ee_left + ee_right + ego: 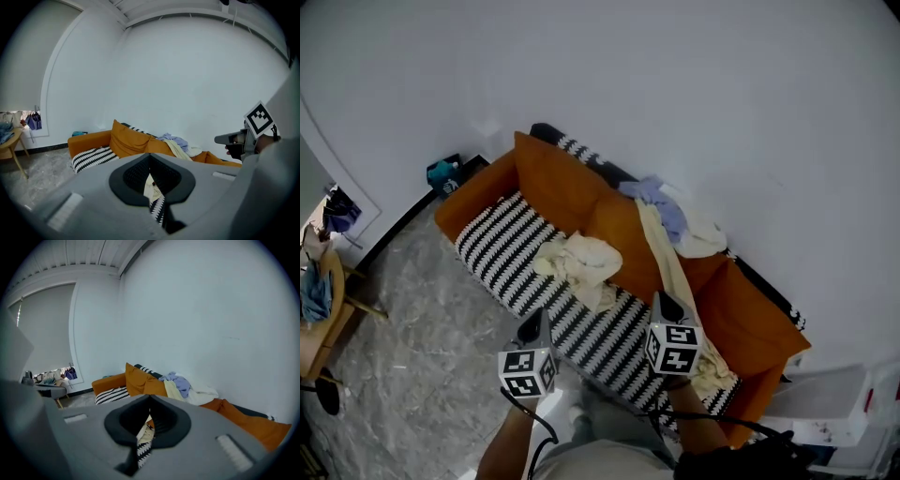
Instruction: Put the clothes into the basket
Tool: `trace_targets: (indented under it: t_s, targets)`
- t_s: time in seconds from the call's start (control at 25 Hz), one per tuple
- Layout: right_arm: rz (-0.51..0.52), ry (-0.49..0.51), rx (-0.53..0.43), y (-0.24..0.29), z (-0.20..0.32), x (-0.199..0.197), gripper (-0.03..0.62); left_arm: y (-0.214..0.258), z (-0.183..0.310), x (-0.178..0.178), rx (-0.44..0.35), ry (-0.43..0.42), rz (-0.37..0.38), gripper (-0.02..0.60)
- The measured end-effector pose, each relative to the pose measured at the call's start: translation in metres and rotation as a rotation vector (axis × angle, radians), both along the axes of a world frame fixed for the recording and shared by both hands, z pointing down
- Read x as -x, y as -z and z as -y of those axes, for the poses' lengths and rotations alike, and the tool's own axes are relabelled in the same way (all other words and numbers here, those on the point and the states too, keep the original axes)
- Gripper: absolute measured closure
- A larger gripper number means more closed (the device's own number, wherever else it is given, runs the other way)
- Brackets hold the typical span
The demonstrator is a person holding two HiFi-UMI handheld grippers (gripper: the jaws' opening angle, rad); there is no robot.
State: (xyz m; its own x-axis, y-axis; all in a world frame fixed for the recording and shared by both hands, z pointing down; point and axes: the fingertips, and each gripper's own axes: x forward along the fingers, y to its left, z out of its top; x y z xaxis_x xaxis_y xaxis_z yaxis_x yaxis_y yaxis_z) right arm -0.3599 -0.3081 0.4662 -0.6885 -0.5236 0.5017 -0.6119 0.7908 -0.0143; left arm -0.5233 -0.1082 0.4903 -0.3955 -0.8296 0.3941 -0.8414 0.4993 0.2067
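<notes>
**Left gripper (pixel 540 321) and right gripper (pixel 663 302) closed before the sofa (pixel 473 192)**

Both pairs of jaws are pressed together with nothing between them, near the front edge of the striped seat (pixel 502 242). A cream garment (pixel 581 261) lies crumpled on that seat. Lilac and white clothes (pixel 673 217) drape over the orange backrest (pixel 558 183).

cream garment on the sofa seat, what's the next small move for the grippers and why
Probably open the right gripper and ease it toward the cream garment: both it and the left gripper are shut and empty, short of the sofa, and the garment lies untouched on the striped seat.
</notes>
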Motion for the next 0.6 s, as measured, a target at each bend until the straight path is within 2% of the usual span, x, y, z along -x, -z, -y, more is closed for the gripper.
trace_targets:
  t_s: [0.32,0.6]
  targets:
    - [-0.041,0.043,0.069,-0.056,0.027,0.036,0.591,-0.058,0.022,0.028,0.087,0.021,-0.052,0.586]
    - [-0.098,0.051,0.148,-0.125,0.043,0.056,0.591,-0.11,0.037,0.044,0.121,0.051,-0.117,0.586]
